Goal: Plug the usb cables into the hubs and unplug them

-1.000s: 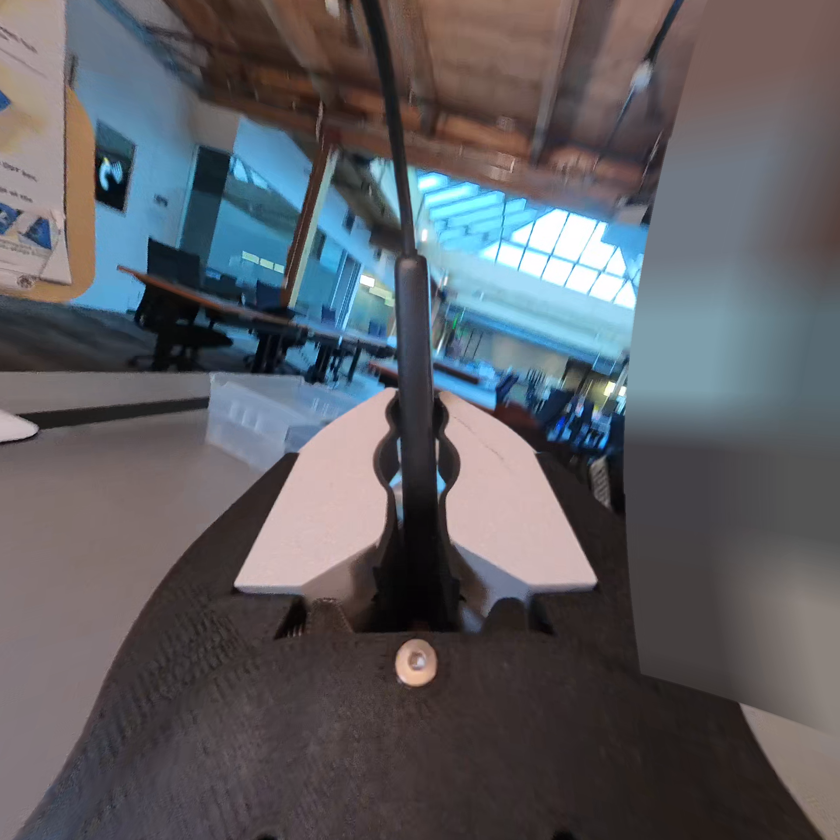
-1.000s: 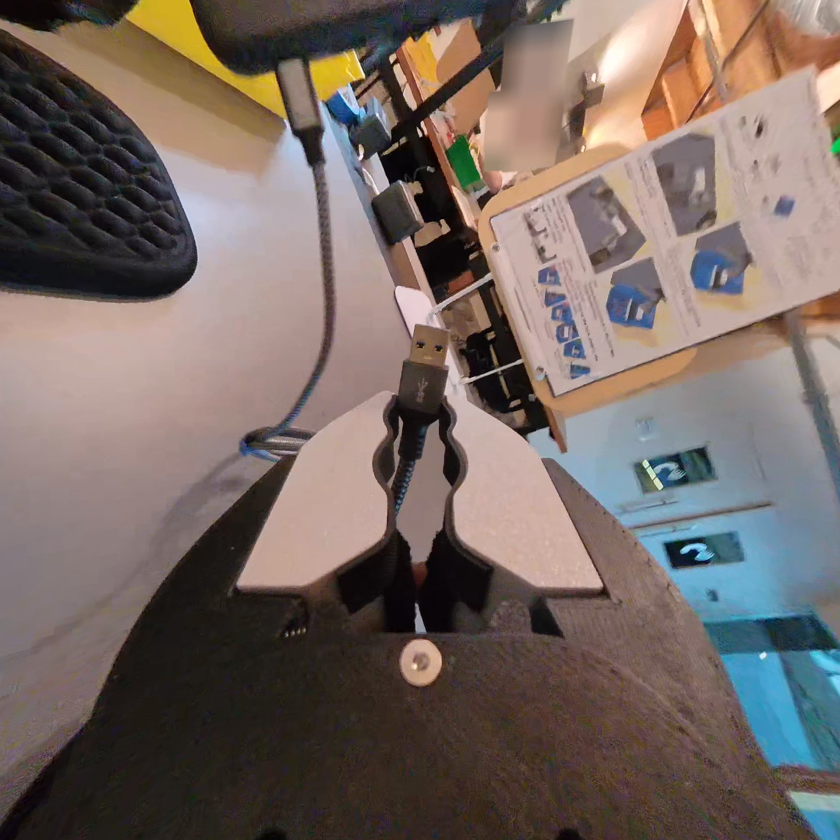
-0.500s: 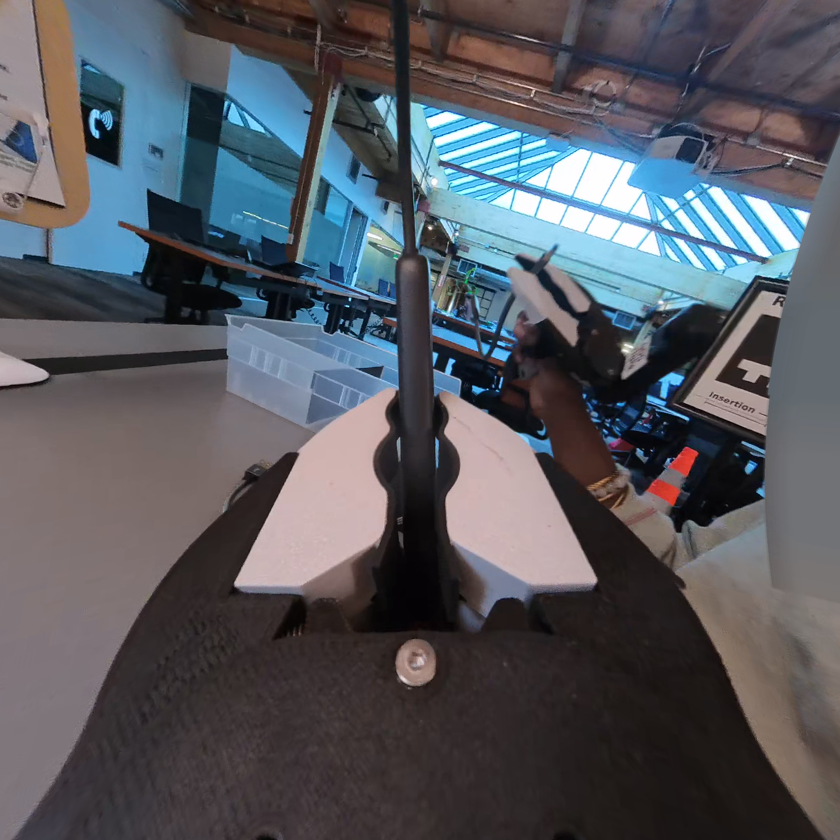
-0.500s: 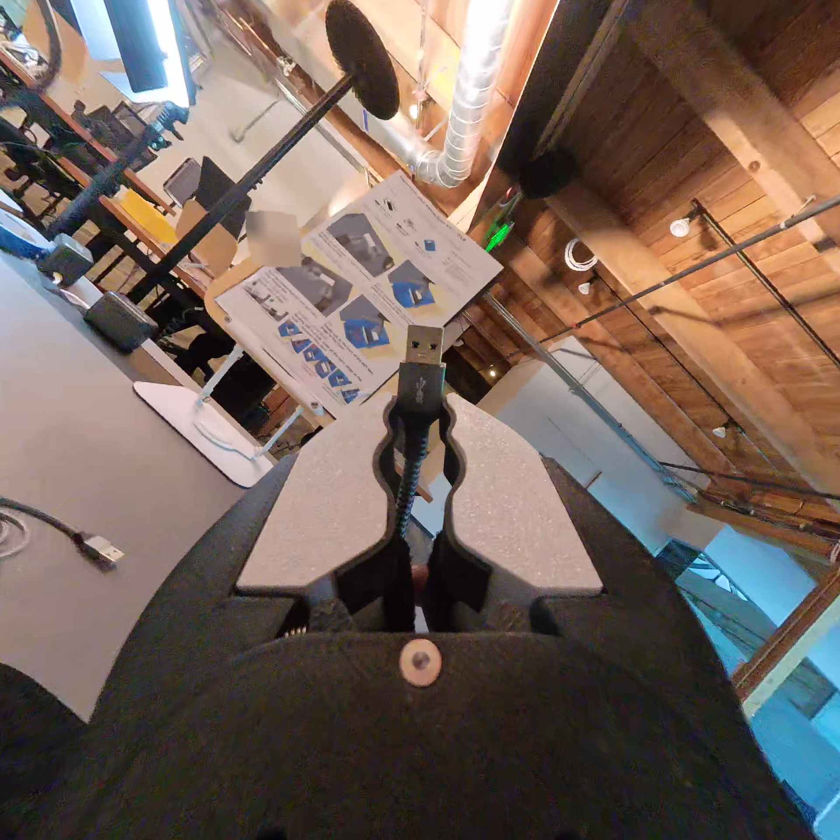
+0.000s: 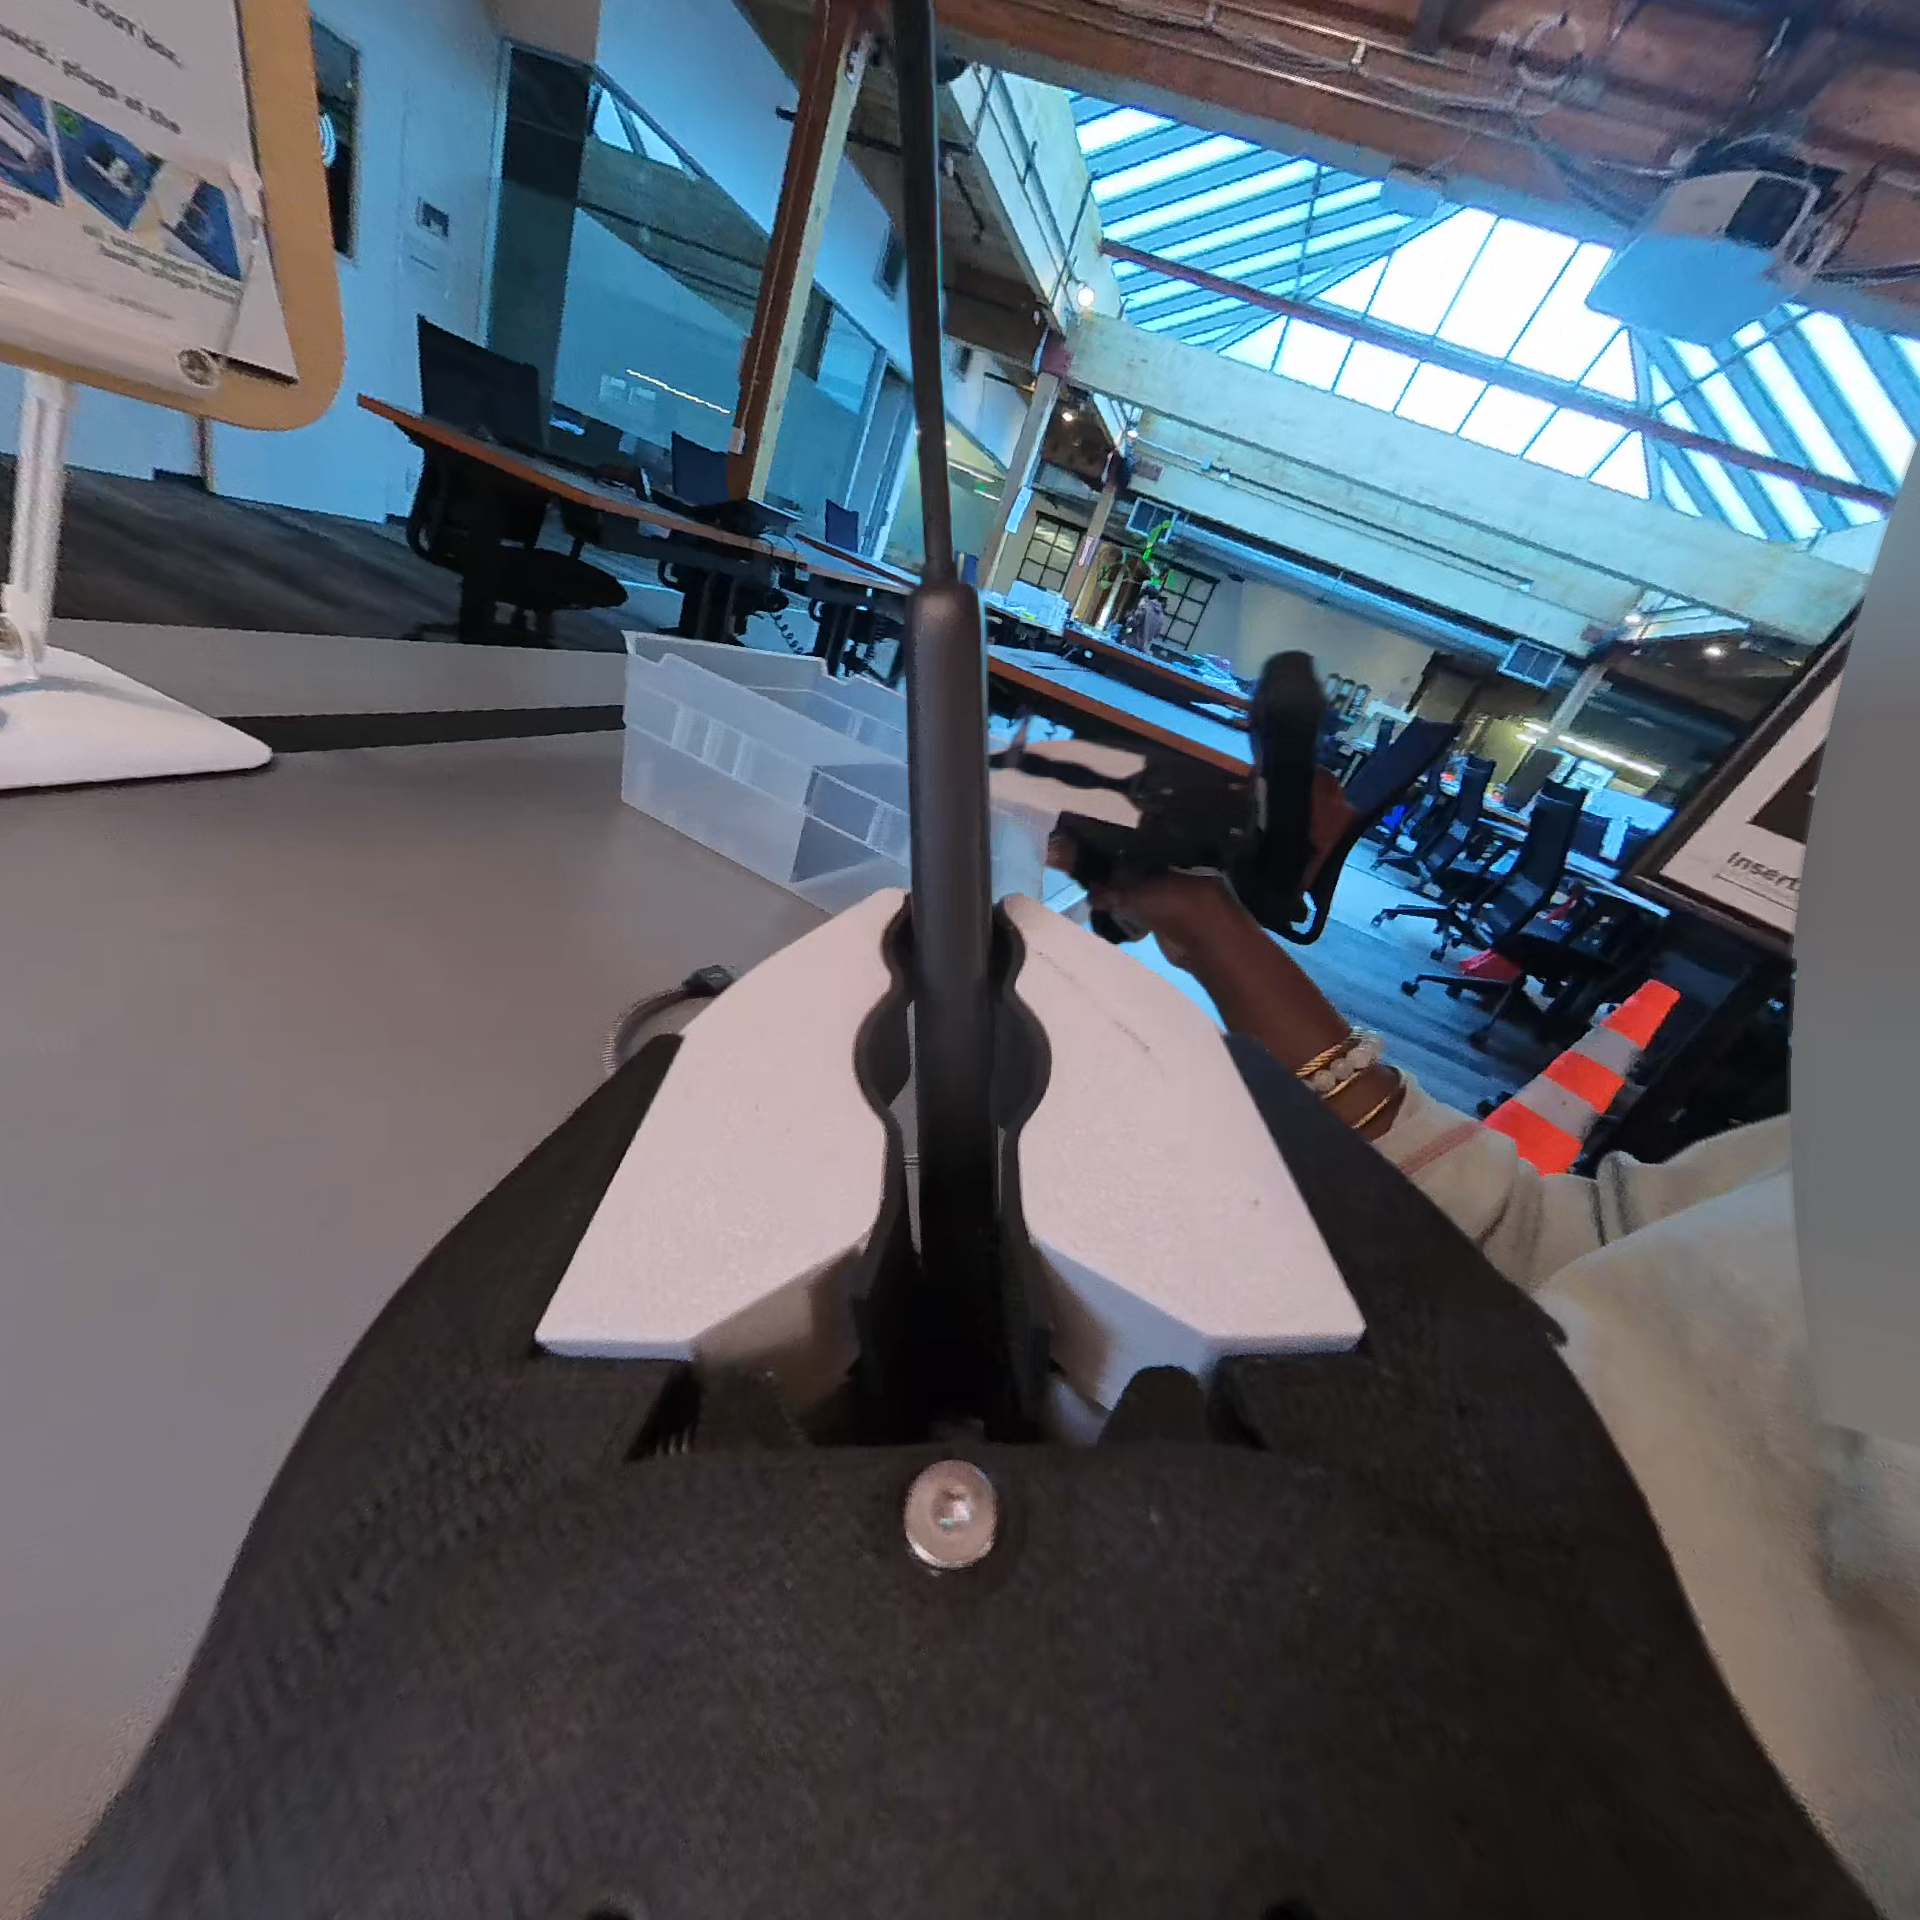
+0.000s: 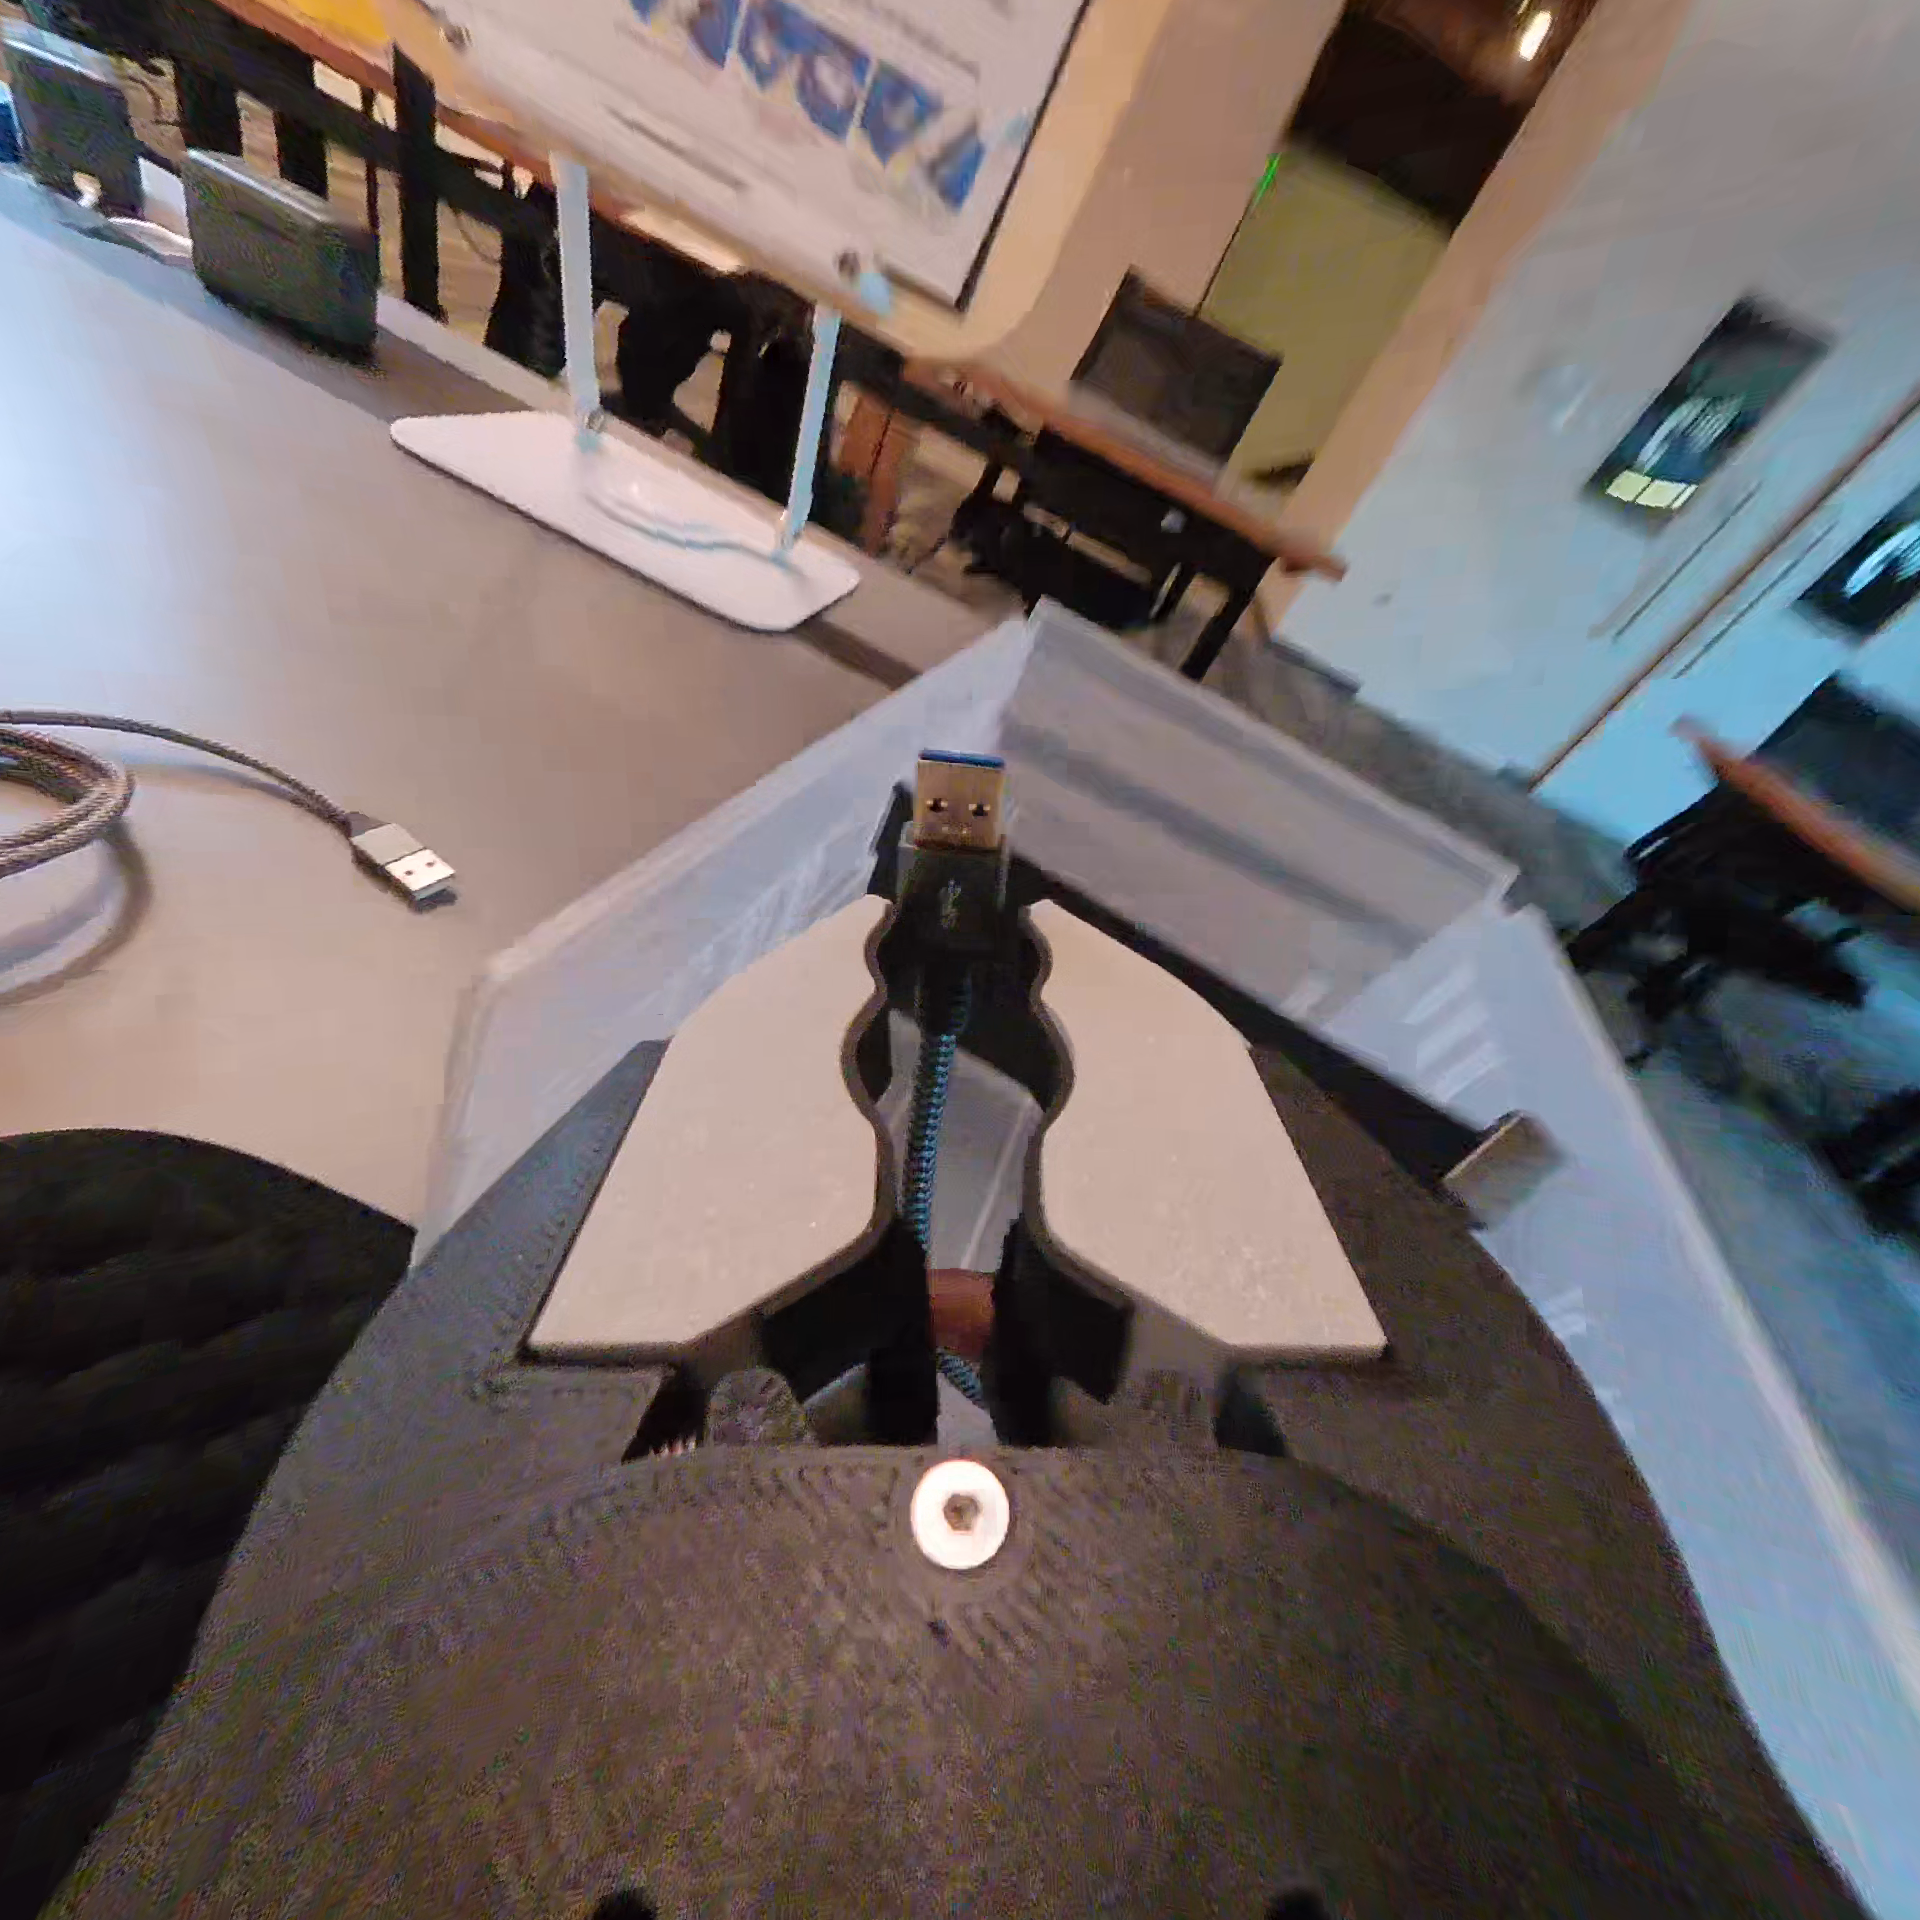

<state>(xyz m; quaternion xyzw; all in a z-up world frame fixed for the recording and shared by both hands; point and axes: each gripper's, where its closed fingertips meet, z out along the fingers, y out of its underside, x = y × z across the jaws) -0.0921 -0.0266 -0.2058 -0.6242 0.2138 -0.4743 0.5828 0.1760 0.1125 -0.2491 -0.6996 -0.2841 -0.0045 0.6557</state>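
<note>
Open-plan office with an exposed timber ceiling [image 5: 1455, 62]. A pitched skylight [image 5: 1507, 301] admits bright daylight at upper right of the claw. Rows of wooden desks [image 5: 582, 488] with black office chairs [image 5: 1538, 862] stand ahead of it. A timber post [image 5: 795, 249] rises just left of centre. White walls [image 6: 1558, 416] carry dark framed panels [image 6: 1704, 416]. An orange-and-white traffic cone [image 5: 1579, 1070] stands on the grey floor [image 5: 1382, 935] to the right.

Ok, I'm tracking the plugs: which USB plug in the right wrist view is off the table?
The dark-bodied USB plug, clamped in the right gripper; the other plug lies loose on the table.
</note>
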